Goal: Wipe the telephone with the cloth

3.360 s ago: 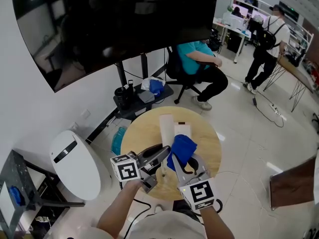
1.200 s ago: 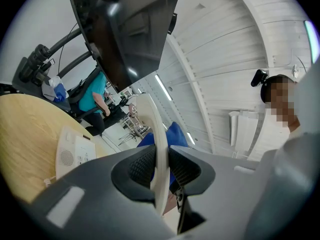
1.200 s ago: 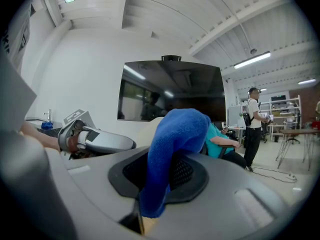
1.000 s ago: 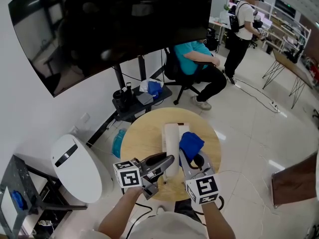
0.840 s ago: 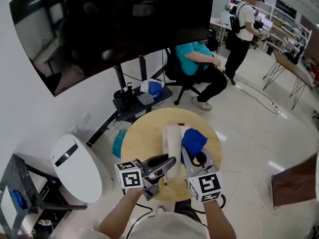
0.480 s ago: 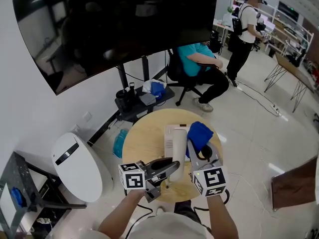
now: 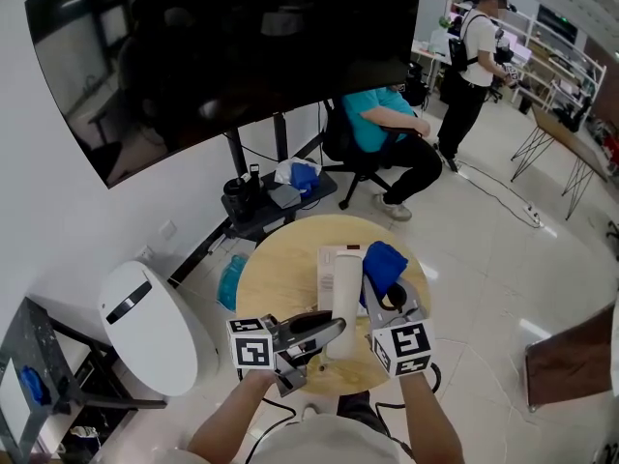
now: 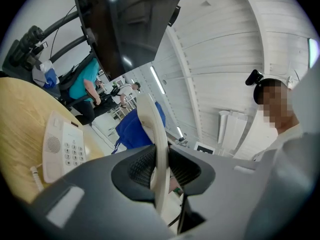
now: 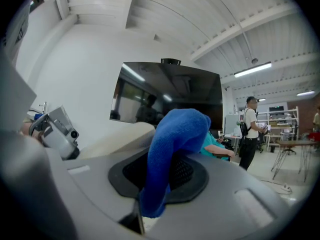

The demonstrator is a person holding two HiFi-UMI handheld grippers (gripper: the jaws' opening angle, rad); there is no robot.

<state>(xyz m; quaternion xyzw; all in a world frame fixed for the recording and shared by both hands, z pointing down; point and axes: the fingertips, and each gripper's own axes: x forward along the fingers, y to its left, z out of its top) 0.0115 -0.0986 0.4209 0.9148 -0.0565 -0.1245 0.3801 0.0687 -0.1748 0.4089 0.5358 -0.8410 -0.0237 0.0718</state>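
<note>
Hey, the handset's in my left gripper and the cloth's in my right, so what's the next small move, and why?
Probably ease the right gripper sideways until the blue cloth presses on the white handset, then stroke along it. The left gripper is shut on the handset, held clear of the phone base, and the cloth sits close beside it; contact isn't clear.

Left tongs [image 7: 334, 329]: grey moulded shell, black oval recess, dark ribbed pads [image 8: 140, 167]. Left cube [image 7: 251, 348]: white, black square markers.
Right tongs [image 7: 385, 293]: same grey shell, same ribbed pads [image 9: 182, 172]. Right cube [image 7: 402, 346]: white, black square markers.
Wearer: white top [image 7: 319, 443], forearms uncovered. Black headcam [image 8: 255, 78].
</note>
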